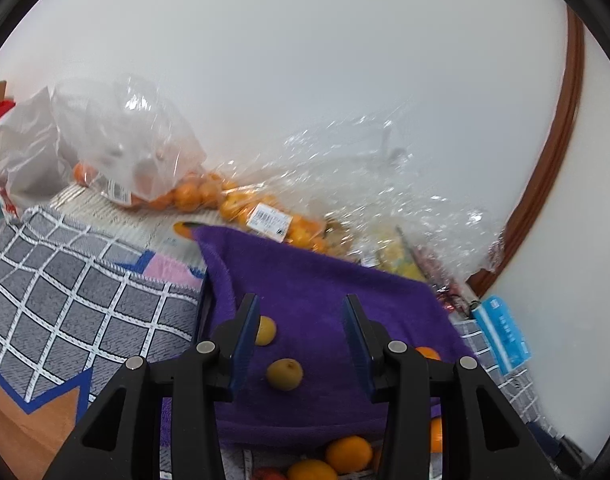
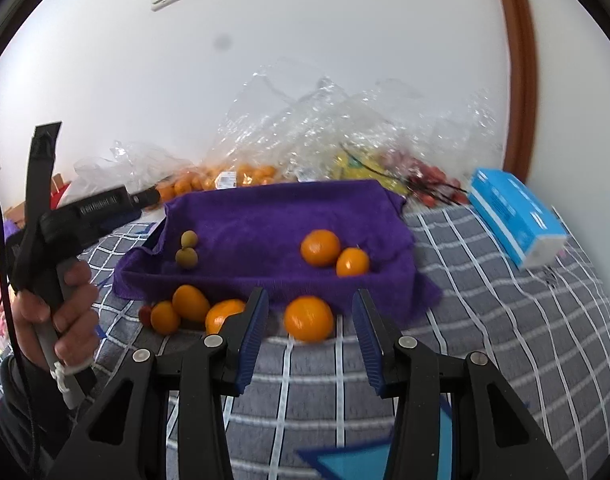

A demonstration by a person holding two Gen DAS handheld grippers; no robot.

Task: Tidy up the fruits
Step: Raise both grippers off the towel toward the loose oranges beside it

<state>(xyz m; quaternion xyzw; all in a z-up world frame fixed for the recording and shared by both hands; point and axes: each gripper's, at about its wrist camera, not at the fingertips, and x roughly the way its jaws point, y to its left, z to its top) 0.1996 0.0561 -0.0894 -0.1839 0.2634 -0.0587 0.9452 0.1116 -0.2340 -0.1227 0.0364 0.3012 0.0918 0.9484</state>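
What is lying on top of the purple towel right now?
On the purple towel: two small yellowish-green fruits touching near its left side, and two oranges side by side on the right. Whatever the towel is draped over stays covered.

2 oranges [image 2: 320, 247] on purple towel [image 2: 265, 220]

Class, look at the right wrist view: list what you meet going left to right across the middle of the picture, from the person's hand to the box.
Hand holding the other claw's handle → two small greenish fruits → two oranges on the purple towel → blue box.
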